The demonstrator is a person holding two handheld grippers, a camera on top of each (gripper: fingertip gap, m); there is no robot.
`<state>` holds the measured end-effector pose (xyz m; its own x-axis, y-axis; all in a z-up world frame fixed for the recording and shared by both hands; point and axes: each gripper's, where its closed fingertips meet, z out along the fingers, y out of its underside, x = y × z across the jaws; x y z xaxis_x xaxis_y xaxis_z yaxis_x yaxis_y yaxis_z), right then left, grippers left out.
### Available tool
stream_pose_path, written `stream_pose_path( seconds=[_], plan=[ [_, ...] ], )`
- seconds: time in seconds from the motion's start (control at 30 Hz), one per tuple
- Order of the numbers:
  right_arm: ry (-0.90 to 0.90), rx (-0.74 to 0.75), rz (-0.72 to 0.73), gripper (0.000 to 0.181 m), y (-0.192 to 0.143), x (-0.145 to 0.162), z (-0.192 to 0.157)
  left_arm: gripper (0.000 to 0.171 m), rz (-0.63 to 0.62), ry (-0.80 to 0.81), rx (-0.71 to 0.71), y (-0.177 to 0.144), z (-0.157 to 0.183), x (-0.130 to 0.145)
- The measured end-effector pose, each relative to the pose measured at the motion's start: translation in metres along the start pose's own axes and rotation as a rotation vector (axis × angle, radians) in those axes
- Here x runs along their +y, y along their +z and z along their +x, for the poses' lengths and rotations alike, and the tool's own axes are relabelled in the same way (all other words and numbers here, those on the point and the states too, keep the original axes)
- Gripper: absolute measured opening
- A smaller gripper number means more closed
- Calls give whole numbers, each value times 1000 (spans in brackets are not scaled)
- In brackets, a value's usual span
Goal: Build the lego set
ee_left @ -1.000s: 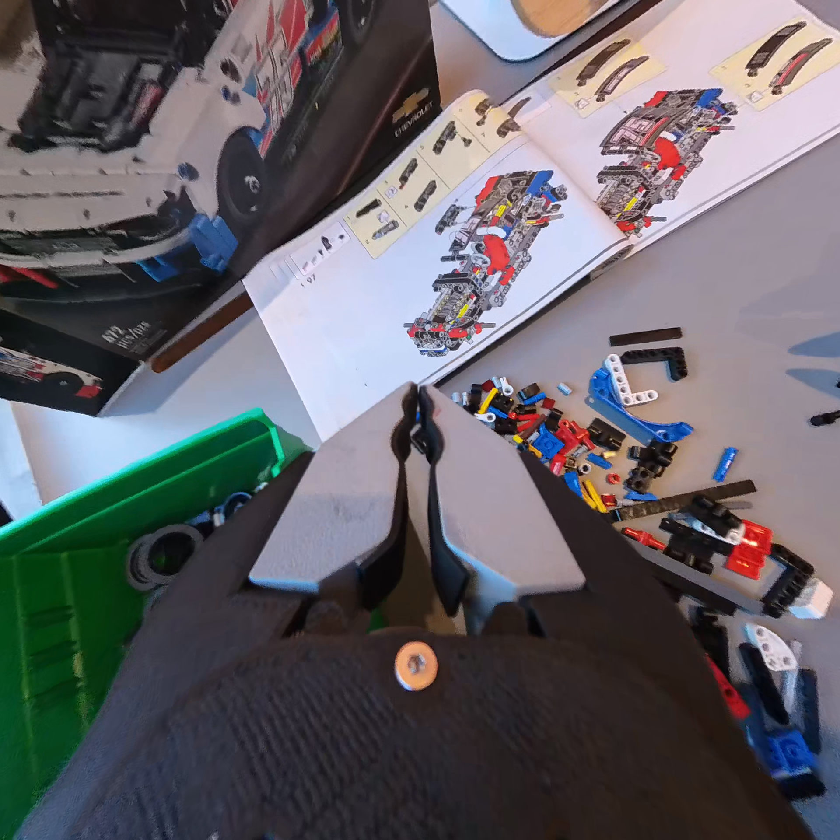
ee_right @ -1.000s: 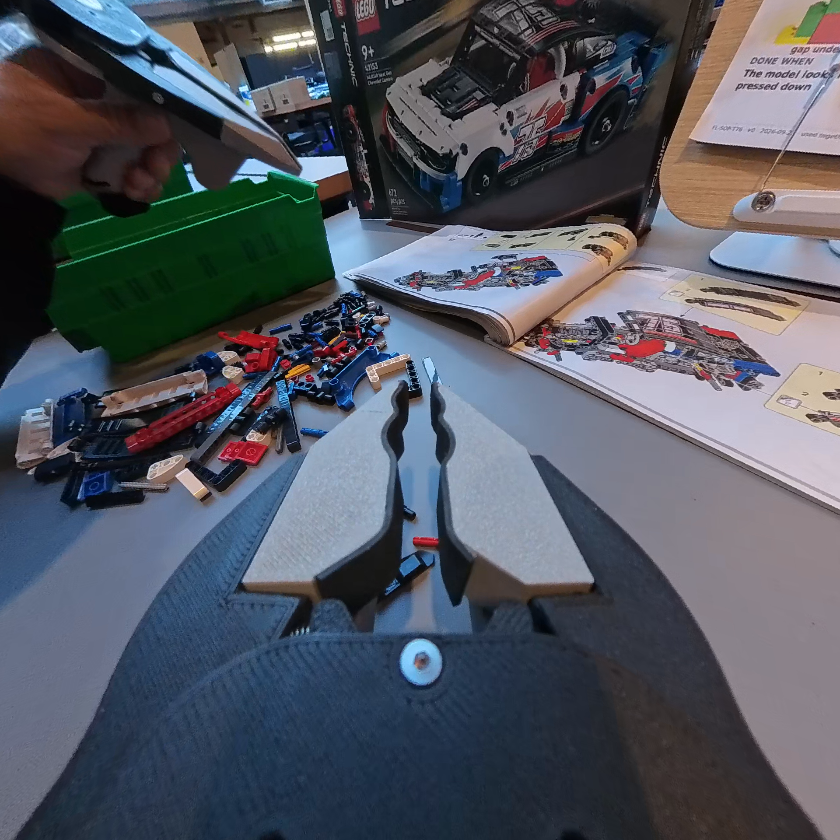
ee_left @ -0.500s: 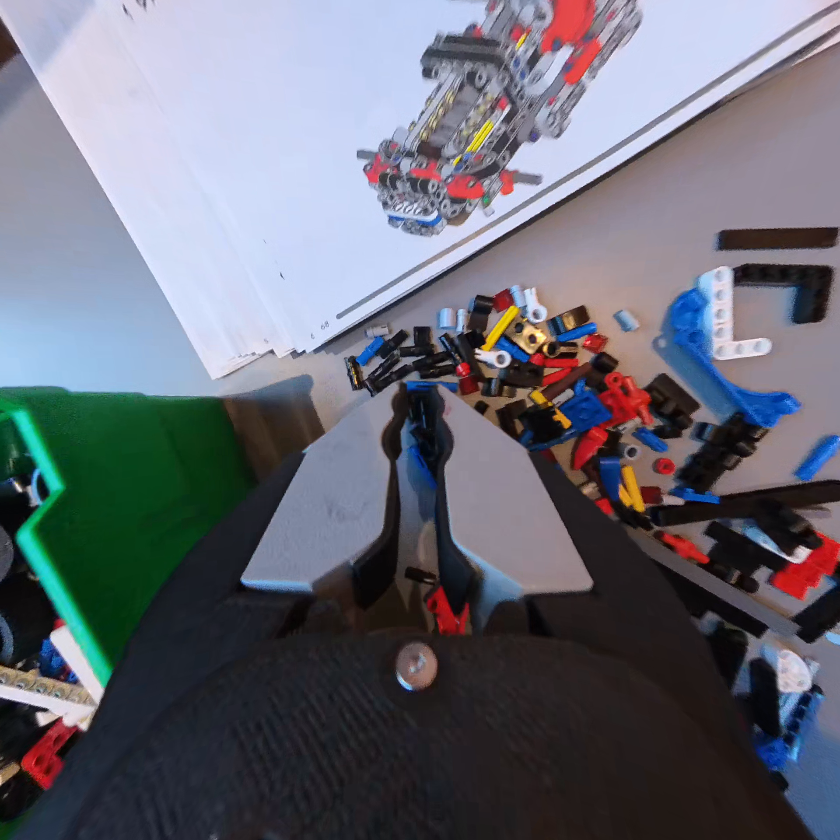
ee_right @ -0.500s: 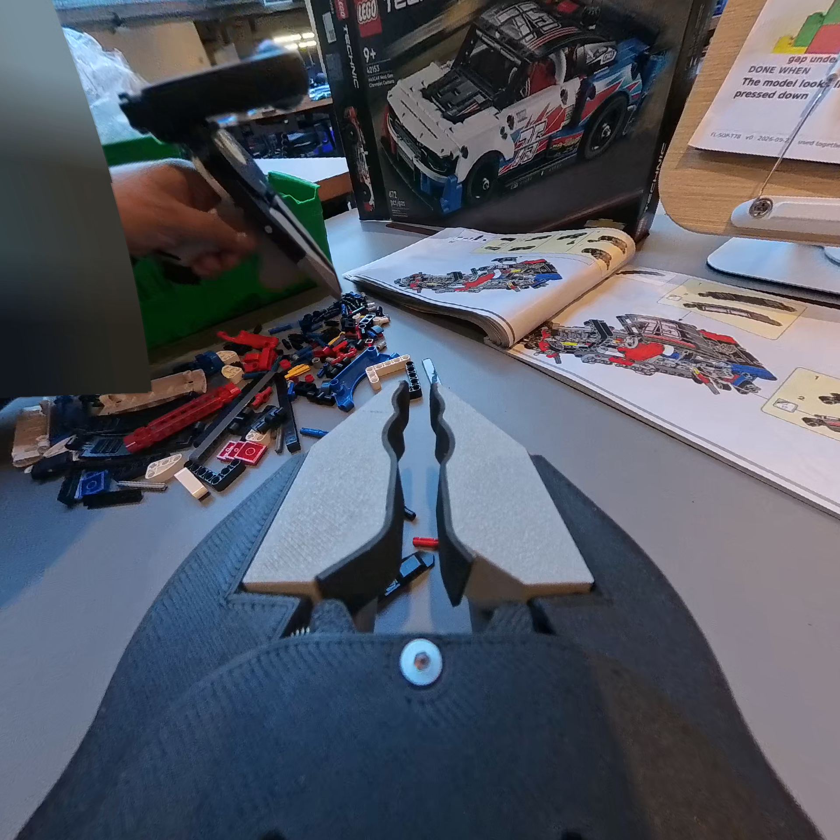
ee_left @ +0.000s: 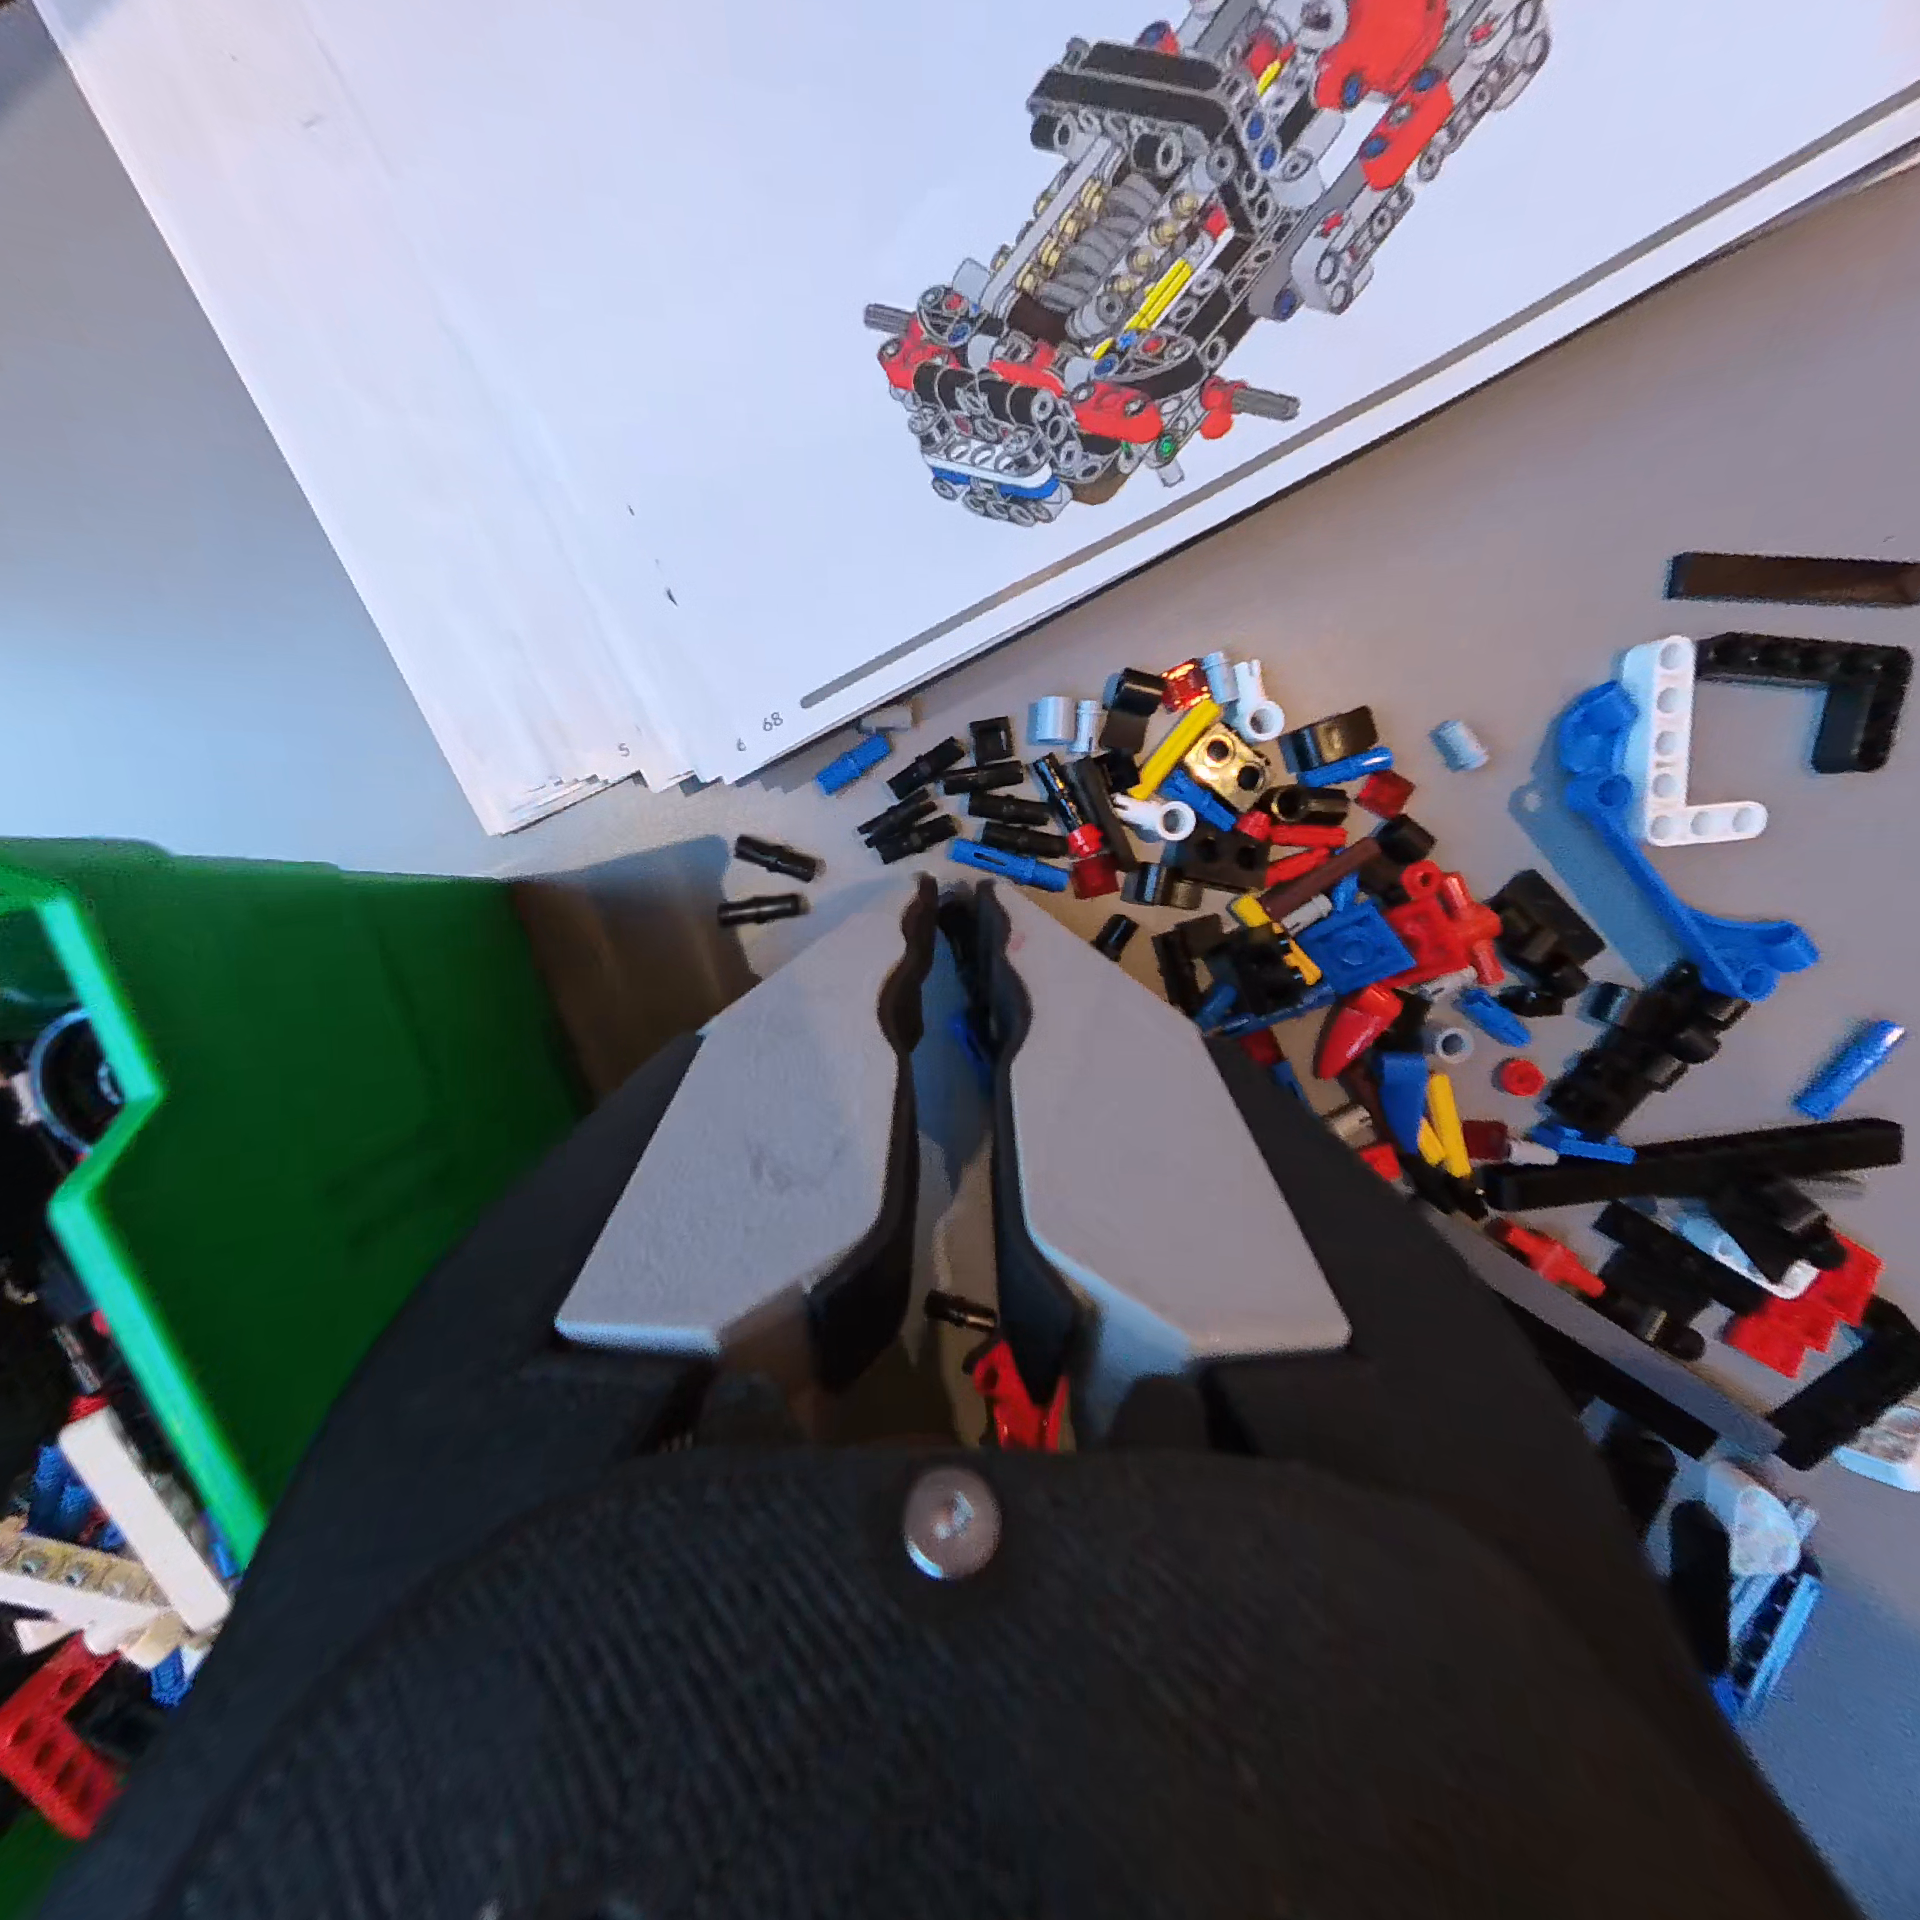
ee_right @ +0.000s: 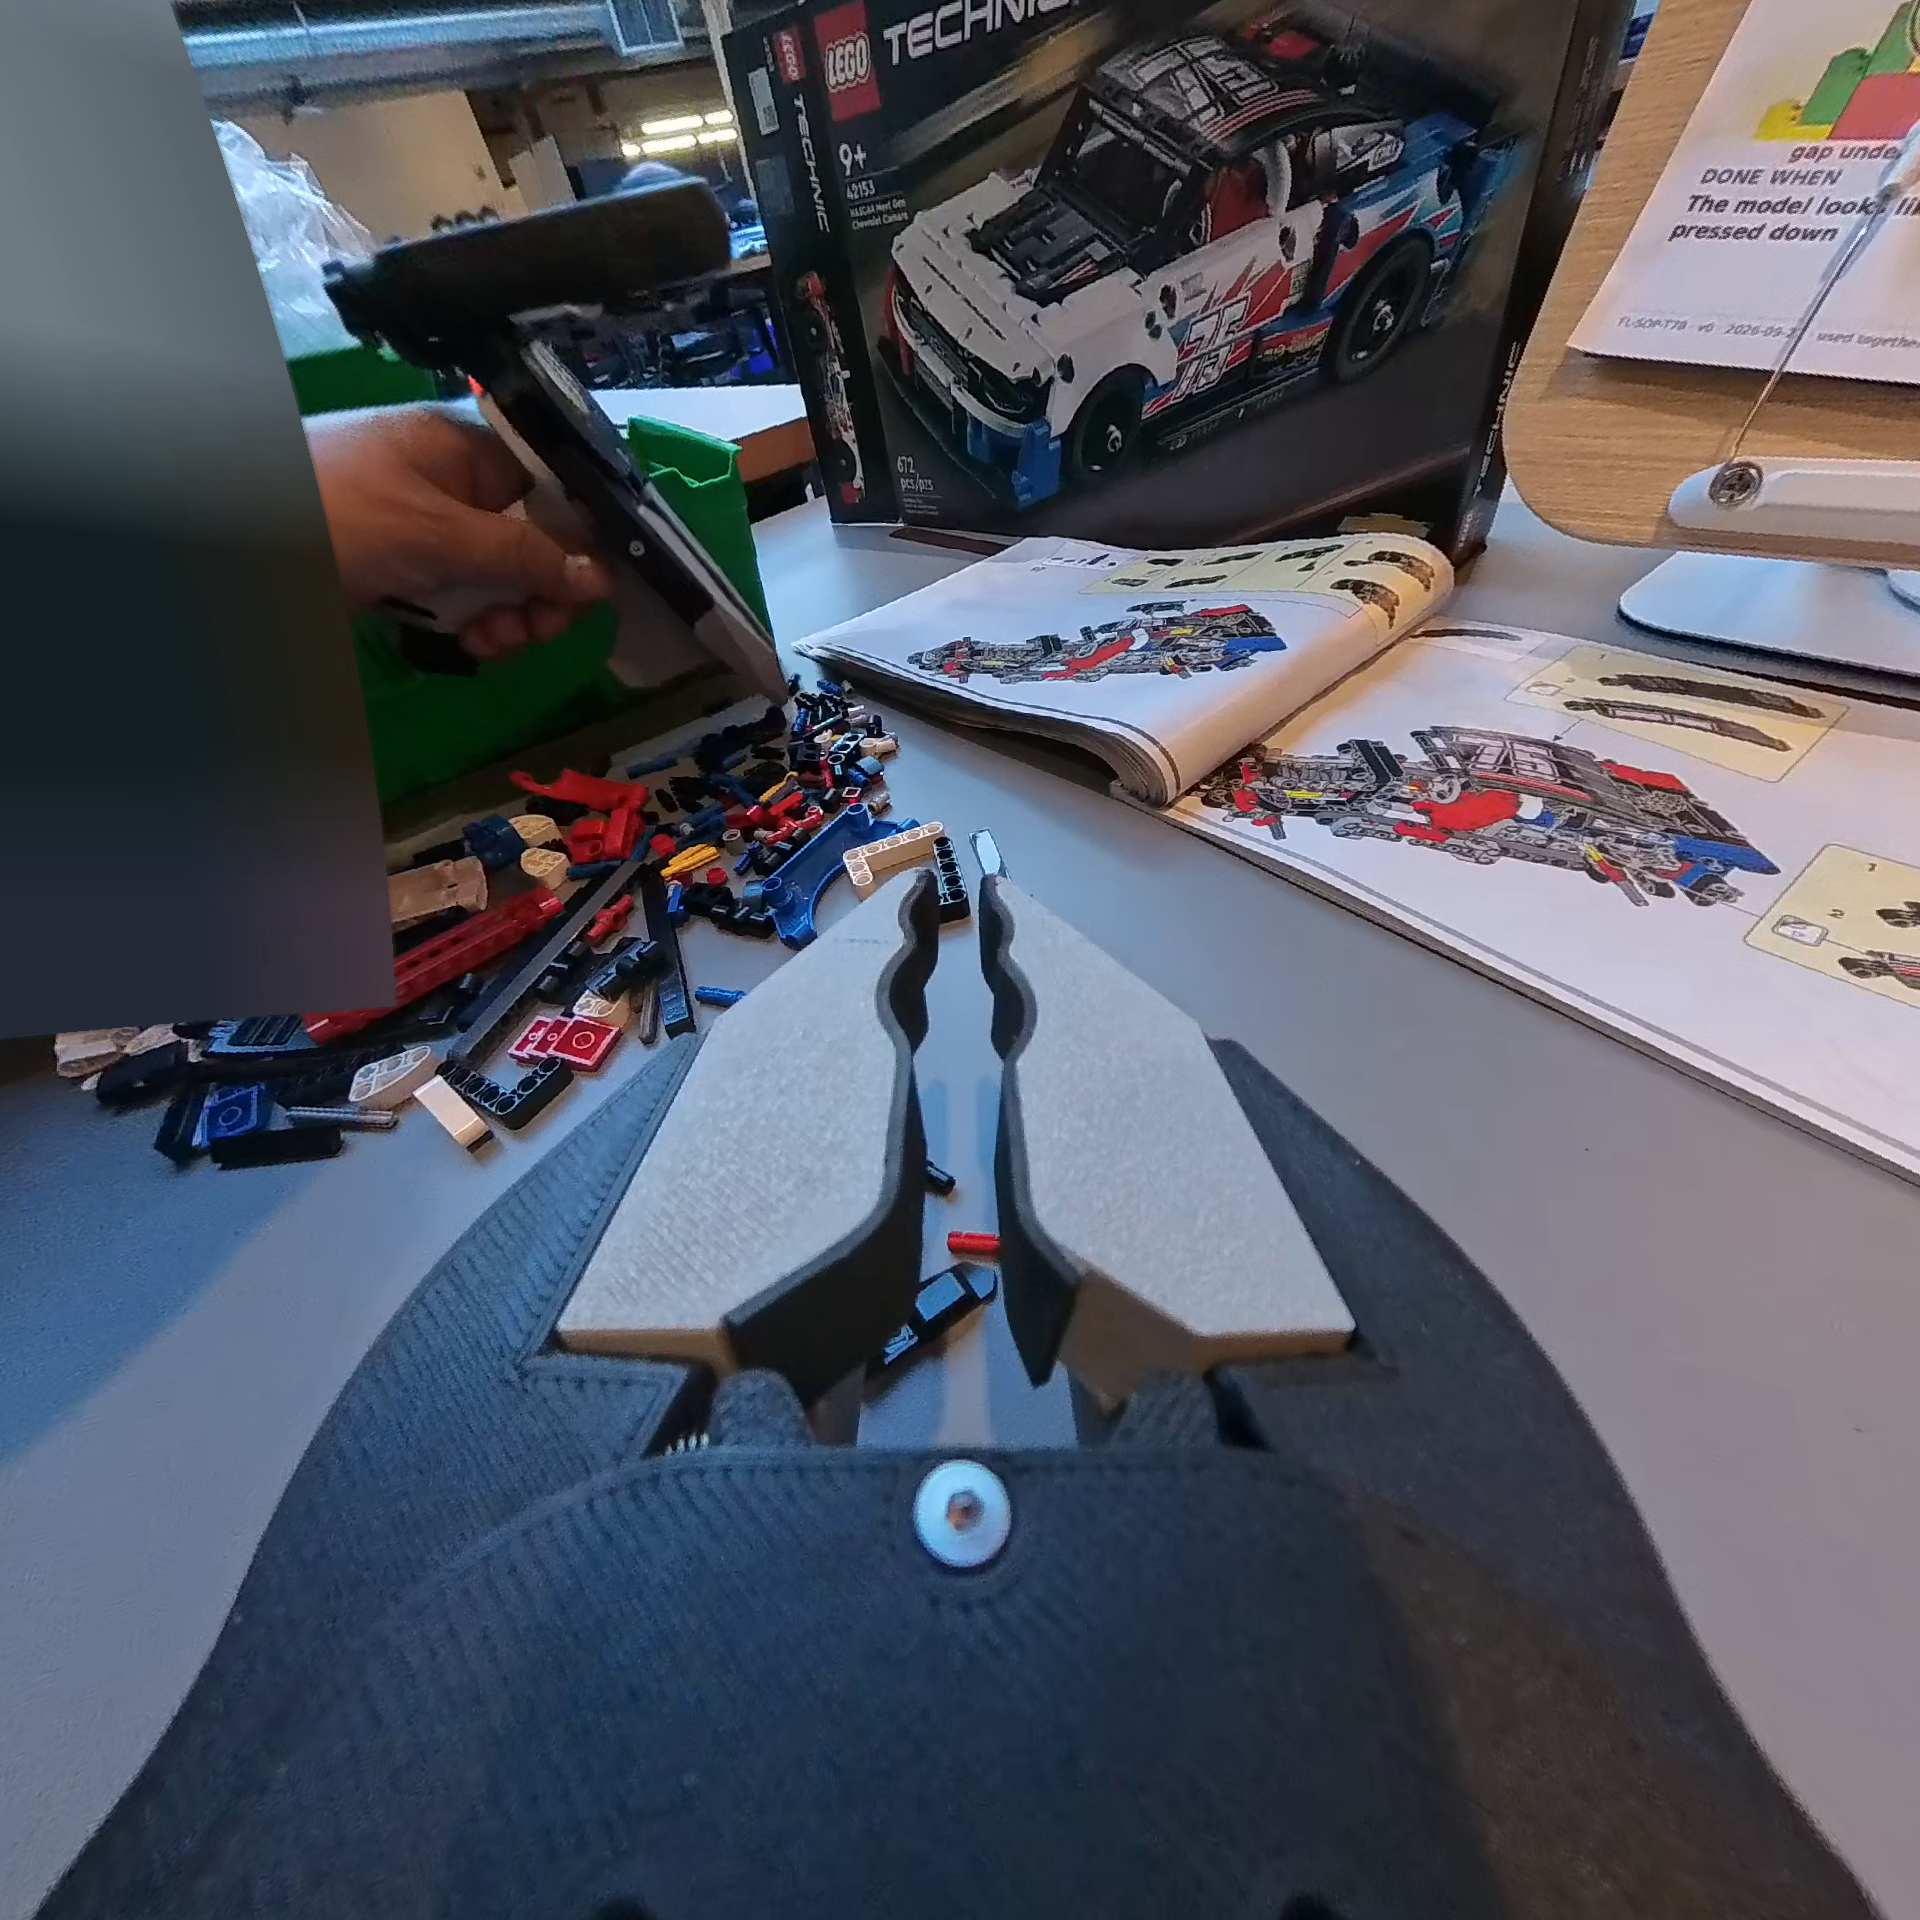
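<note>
A pile of small loose lego pieces, black, blue, red, yellow and white, lies on the grey table; it also shows in the right wrist view. My left gripper is shut, with its tips low at the pile's edge nearest the bin, next to two black pins. I see nothing clearly held. In the right wrist view the left gripper points steeply down, held by a hand. My right gripper is shut and empty, above a red pin and a black piece.
The open instruction booklet lies just beyond the pile and also shows in the right wrist view. A green bin holding more parts stands left of the pile. The set's box stands behind. A white stand is at the far right. The gap from one gripper's tips to the other's is roughly 30 centimetres. The left gripper is farther from the black piece, some 30 centimetres, than the right, some 10 centimetres.
My left gripper has come down from above the green bin to the edge of the pile and tilted downward. The right gripper has not moved.
</note>
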<state>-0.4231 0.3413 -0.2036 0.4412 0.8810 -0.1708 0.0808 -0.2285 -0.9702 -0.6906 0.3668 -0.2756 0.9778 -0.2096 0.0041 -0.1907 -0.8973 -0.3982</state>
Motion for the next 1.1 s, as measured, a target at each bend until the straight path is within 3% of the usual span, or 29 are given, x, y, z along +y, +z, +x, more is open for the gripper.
stream_pose_path(
  seconds=[1.1],
  plan=[
    [2, -4, 7, 2, -1, -1, 0, 5, -79, 6, -26, 6, -4, 14]
  ],
)
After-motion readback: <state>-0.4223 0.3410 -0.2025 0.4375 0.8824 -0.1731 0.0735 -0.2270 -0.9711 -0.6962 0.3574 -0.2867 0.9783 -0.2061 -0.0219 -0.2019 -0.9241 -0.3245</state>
